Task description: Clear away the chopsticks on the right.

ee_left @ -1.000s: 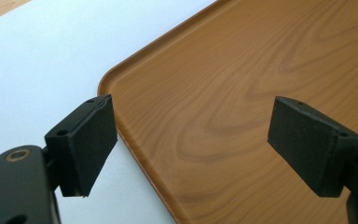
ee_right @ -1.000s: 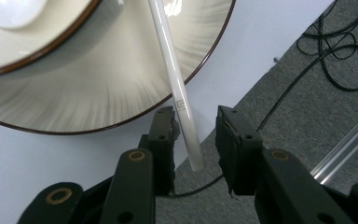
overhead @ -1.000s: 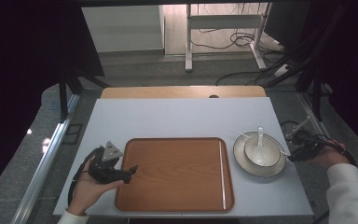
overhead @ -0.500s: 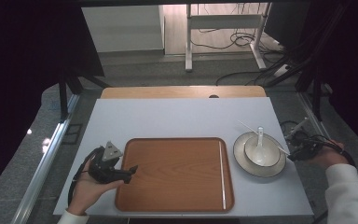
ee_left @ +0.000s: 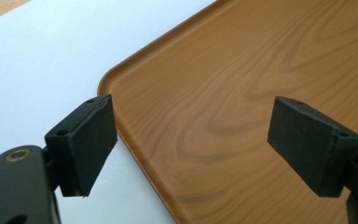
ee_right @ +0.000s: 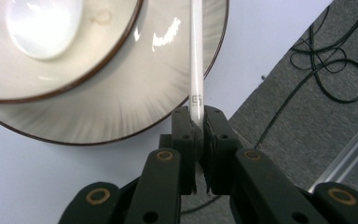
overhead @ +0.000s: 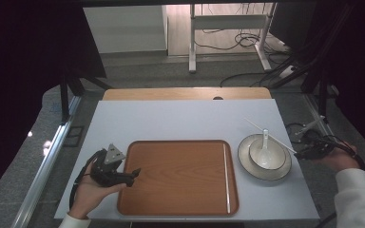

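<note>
The right gripper (ee_right: 197,135) is pinching the near end of a slim white plastic chopstick (ee_right: 196,60), which is lying across the rim of a cream ceramic plate with a dark edge (ee_right: 135,107); its jaws have just been closing, and the stick is now sitting between the pads. The grip is falling at the stick's end, probably because that end is overhanging the plate and is free to be caught. In the high view the chopstick (overhead: 271,136) is slanting over the plate (overhead: 280,171), which is carrying a small cream bowl (overhead: 276,153) with a white ceramic spoon (overhead: 265,145) resting in it. The left gripper (overhead: 134,173) is resting with jaws spread at the left edge of the rectangular brown wood-grain tray (ee_left: 242,93), which is lying bare on the white table (overhead: 180,118), presumably waiting to receive the tableware.
</note>
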Tool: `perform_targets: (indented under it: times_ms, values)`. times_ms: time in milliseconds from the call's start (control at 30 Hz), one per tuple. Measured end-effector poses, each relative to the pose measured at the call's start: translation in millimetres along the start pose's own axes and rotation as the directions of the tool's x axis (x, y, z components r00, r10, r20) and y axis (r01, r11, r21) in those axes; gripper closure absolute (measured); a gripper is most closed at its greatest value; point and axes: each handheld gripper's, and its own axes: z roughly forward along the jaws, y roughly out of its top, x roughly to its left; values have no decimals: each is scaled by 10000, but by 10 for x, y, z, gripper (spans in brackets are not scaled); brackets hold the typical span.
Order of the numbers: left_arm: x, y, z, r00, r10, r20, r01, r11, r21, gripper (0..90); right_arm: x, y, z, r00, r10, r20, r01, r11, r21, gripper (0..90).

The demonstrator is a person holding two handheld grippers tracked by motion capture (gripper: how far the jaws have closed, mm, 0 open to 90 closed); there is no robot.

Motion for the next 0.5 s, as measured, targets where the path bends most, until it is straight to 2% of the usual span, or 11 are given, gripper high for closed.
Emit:
perform_targets:
  times_ms: [133,300,500]
  values:
    - [3,-3,1,10000,-19,7,19,10000,-2,155,-9,-21,-102,9997,211,-79,-215,9984,-521,842]
    - [2,0,3,10000,1,17,-1,10000,10,155,15,-37,-278,9988,403,-295,-439,9897,-1363,842]
    - [-3,1,3,10000,12,7,-12,10000,0,155,161,-14,-476,9979,587,-269,-631,9757,-2098,842]
